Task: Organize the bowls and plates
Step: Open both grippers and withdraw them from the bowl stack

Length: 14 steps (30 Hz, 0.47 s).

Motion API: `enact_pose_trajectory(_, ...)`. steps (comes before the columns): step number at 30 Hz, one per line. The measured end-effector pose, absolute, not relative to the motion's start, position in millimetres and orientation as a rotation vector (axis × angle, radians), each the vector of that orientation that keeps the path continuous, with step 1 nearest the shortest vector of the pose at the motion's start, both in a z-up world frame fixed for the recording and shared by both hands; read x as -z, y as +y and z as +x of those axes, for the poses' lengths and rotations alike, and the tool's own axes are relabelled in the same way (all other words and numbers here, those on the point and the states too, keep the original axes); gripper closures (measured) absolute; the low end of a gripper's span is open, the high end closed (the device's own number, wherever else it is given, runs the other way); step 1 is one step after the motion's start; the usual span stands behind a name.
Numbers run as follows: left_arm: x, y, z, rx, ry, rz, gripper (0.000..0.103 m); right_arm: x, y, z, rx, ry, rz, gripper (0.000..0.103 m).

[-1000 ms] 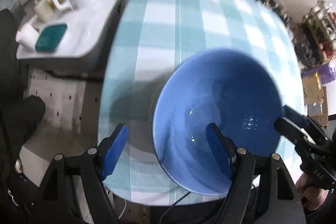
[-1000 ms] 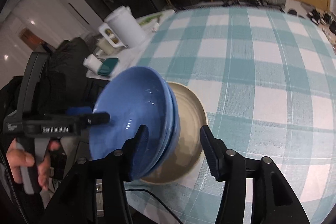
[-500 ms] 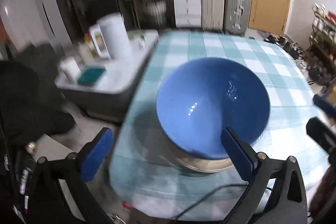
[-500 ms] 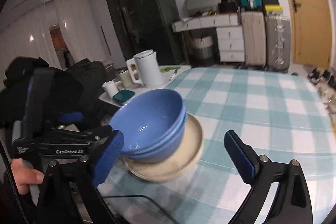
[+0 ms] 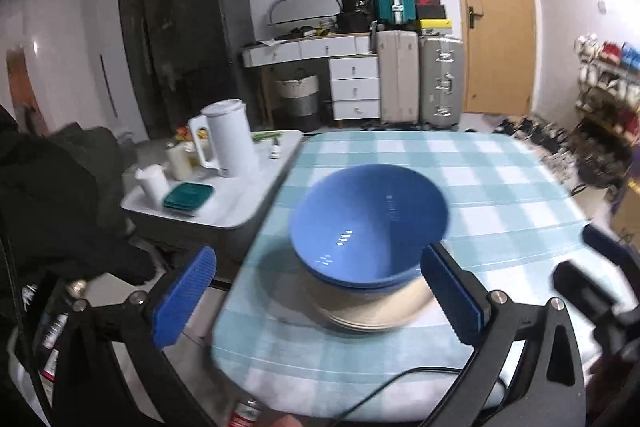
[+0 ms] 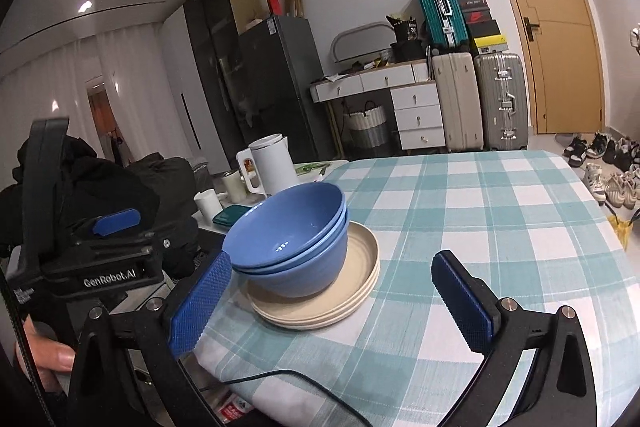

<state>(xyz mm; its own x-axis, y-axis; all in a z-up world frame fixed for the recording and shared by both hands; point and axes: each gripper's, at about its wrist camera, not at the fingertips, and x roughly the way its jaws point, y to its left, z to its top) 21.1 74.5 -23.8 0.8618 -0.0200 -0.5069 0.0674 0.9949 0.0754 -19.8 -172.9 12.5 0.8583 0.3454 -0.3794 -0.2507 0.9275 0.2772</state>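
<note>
On the checked teal-and-white tablecloth point(image 6: 500, 227), near its left edge, glossy round blue bowls point(image 6: 292, 247) sit nested on stacked matte beige plates point(image 6: 328, 307). Left gripper point(image 5: 316, 291) is spread wide, empty, ribbed blue pads point(image 5: 184, 295) flanking the stack. Right gripper point(image 6: 332, 303) likewise gapes empty. Only the right view resolves three bowl rims and the left tool's "GenRobot.AI" body point(image 6: 108, 271); the left view is blurred.

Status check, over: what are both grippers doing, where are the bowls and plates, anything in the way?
Left gripper open, empty. Right gripper open, empty. Blue bowls nested on stacked beige plates, near the table corner. Nothing blocking them.
</note>
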Motion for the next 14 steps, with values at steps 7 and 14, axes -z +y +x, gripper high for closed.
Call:
enact_pose_trajectory(7, 31.8, 64.6, 7.5, 0.026, 0.547, 0.141, 0.000, -3.1, -181.8, -35.0, -0.278, 0.421, 0.263, 0.001)
enact_pose_trajectory(14, 34.9, 59.2, -2.9, 0.122, 0.551, 0.105, 0.000, 10.4, -195.7, -39.7, -0.241, 0.450, 0.317, 0.001)
